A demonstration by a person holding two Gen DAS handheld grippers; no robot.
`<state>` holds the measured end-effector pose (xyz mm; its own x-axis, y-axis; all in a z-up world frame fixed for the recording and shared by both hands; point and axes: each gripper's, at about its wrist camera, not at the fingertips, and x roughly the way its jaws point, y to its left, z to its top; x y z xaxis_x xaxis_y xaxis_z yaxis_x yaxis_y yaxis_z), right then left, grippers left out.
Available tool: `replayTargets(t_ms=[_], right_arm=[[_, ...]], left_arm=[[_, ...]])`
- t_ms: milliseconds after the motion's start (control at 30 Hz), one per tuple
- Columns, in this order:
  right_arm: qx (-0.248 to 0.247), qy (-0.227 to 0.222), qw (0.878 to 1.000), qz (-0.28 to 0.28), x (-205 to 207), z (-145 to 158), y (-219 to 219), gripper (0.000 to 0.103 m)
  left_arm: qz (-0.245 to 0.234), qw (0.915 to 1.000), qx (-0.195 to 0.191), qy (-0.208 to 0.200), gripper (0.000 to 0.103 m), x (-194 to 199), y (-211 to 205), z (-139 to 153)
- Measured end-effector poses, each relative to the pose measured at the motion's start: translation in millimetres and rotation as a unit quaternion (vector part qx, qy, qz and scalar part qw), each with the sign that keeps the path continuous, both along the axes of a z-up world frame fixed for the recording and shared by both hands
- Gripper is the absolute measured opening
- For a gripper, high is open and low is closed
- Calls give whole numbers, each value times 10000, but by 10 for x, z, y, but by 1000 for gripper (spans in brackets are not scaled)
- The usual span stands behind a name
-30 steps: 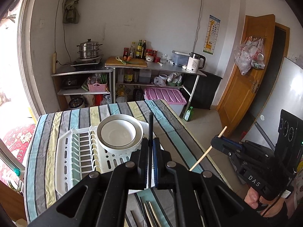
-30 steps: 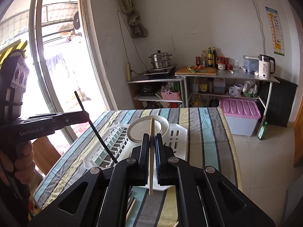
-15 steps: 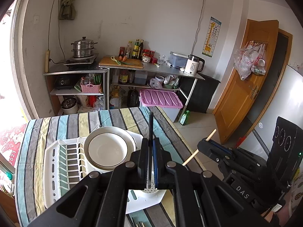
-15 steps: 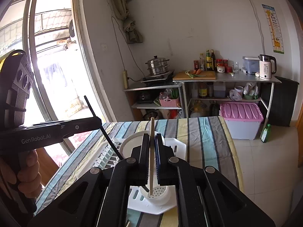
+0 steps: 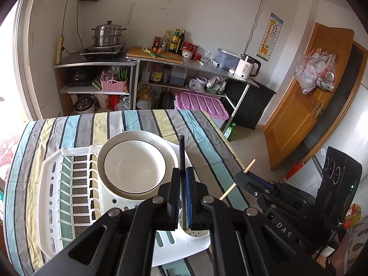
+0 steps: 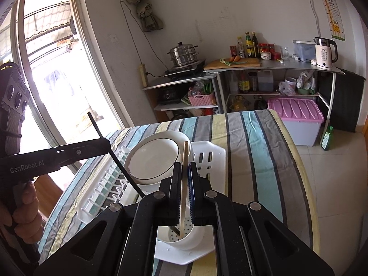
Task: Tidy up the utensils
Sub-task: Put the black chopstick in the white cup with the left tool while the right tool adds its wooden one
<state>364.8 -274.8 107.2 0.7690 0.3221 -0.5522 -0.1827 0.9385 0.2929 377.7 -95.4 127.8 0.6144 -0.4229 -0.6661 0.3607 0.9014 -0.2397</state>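
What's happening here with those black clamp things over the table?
A person holds a gripper in each hand. The left gripper is shut on a black chopstick, and the right gripper is shut on a wooden chopstick. Both sticks have their lower ends in the white perforated cup at the corner of the white dish rack, which also holds stacked bowls.

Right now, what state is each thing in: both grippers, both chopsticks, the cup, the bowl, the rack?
Left gripper: shut on black chopstick.
Right gripper: shut on wooden chopstick.
Black chopstick: tilted, tip inside utensil cup.
Wooden chopstick: near upright, tip inside utensil cup.
Utensil cup: upright, at the rack's corner.
Bowl: upright, empty, on dish rack.
Dish rack: flat on the striped tablecloth.
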Motion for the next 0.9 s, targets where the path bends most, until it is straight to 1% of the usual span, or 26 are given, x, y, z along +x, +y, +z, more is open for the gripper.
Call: replayTargets(t_ms=[267,367,433,500,600,733,900], right_arm=[[-43,132,9997,-182,15,-25,-113,7],[-67,237,9996,-153,-9,-35,-121,7],[-137,242,9995,-146,-28,-42,-121,16],[-119,269,9995,-139,-55,-49,-127,18],[-132,291,9994,-141,-97,-52,-134,20],[-125,316,9992,-192,-153,-58,-164,21],[-113,192,9996,-197,-357,-29,-174,23]], left_arm=[[167,9998,82,-37,7,22,175,-68],[209,9997,115,-35,7,-4,219,-90],[237,9996,119,-42,7,-33,240,-98],[251,9996,149,-60,8,-71,268,-120],[214,9996,194,-53,8,-132,285,-146],[134,9996,245,-44,15,-221,287,-180],[82,9995,290,-105,15,-401,298,-191]])
